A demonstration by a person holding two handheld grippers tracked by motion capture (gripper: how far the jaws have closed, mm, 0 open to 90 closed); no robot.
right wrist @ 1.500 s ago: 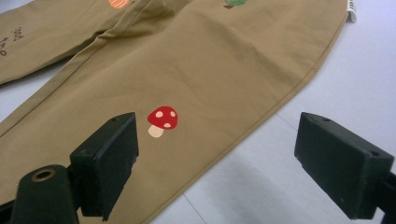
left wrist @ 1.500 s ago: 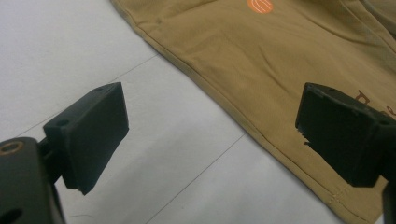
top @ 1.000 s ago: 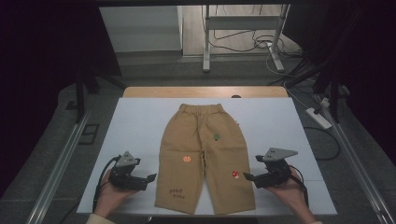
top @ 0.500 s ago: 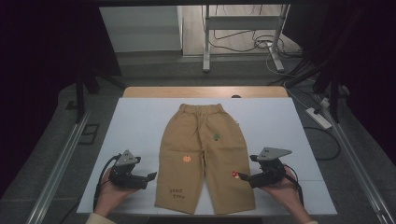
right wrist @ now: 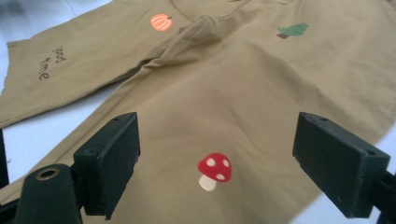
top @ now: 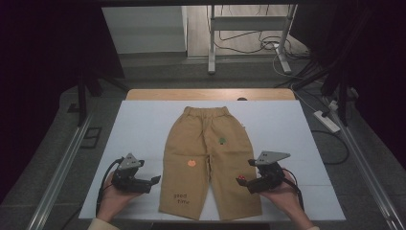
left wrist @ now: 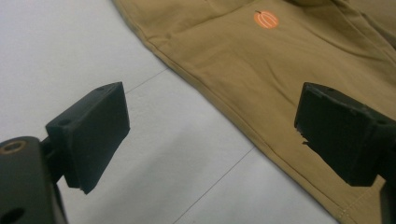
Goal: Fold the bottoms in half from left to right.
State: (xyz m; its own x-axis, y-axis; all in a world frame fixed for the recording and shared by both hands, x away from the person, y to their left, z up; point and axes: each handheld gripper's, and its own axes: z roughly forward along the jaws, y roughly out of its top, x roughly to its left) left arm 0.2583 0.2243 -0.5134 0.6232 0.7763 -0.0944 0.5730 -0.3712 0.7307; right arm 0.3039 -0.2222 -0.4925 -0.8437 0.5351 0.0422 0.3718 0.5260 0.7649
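tan trousers (top: 210, 160) flat on white table (top: 139, 124), untouched.
right gripper (top: 243, 180) now over mushroom patch (top: 242, 178), jaws apart; left gripper (top: 154, 181) unchanged beside hem, jaws apart.

I'm standing in what looks like a lab or recording studio, not a home: my work surface is a white sheet (top: 143, 124) taped over a wooden table (top: 158, 94), dark curtains close in both sides, metal rails (top: 62, 163) run along the grey floor, and beyond it cables (top: 249, 45) and a power strip (top: 326, 121) sprawl around a metal stand (top: 210, 43).
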